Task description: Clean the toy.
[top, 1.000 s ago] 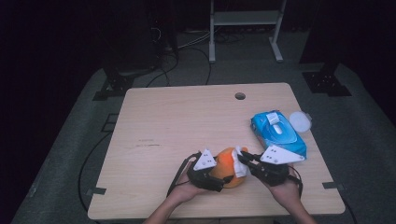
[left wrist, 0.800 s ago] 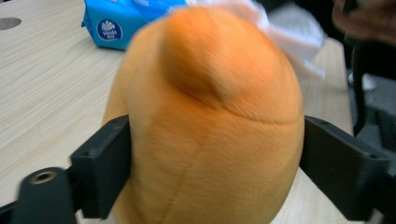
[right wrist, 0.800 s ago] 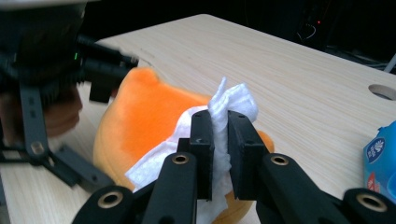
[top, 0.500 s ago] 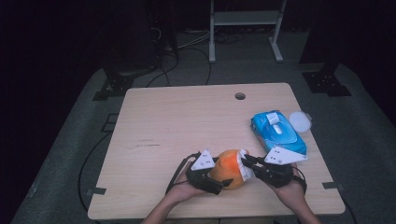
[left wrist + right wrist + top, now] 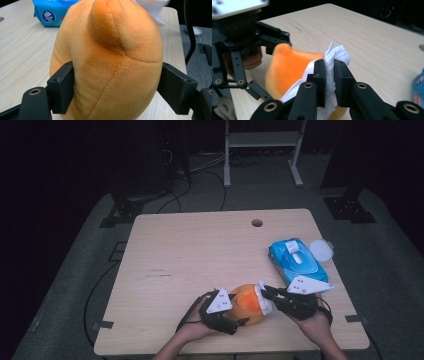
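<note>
— Dark flooring surrounds the counter [image 5: 200, 250]; where is the orange plush toy [image 5: 246, 304] kept?

— Near the front edge, clamped by the left hand-held gripper [image 5: 115, 87], whose jaws have just been closing. A white wipe [image 5: 334, 58] is pinched in the fully closed right hand-held gripper [image 5: 330, 75] and pressed on it; wiping is judged underway, unfinished.

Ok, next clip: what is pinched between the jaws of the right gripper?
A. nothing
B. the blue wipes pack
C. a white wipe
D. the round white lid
C. In the right gripper view the right gripper has its jaws shut on a crumpled white wipe that lies against the orange plush toy; the blue wipes pack and the round white lid lie apart on the table.
</note>
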